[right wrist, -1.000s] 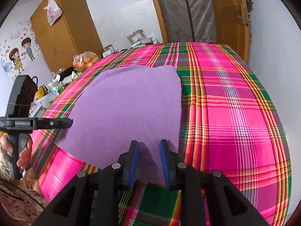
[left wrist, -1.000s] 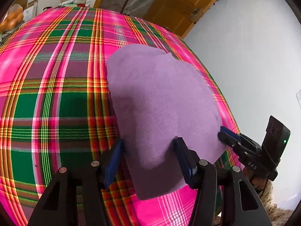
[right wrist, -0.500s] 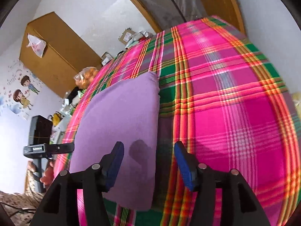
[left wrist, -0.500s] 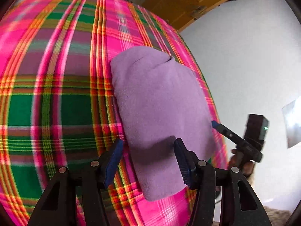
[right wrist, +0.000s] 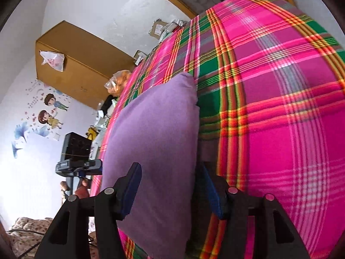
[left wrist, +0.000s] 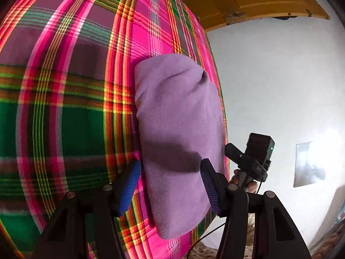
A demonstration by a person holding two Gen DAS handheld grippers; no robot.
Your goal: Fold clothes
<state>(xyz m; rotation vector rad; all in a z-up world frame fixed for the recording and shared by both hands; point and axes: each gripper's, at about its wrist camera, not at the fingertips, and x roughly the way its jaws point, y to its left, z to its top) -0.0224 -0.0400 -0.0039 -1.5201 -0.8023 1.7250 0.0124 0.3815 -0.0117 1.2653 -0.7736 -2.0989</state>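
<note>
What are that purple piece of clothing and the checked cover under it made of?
The purple garment looks like soft fleece or brushed knit: matte, fuzzy nap, rounded folds. The plaid cover looks like woven cloth, perhaps cotton or acrylic: visible ribbed weave lines, slight sheen. The exact fibres cannot be told.

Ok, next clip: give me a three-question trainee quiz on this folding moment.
1. True or false: the purple cloth lies folded on the plaid blanket.
2. Is the right gripper A) clamped on the cloth, or B) open, fingers apart?
3. Fill in: in the left wrist view, the left gripper is ____.

Key: 1 true; 2 B; 3 open
</note>
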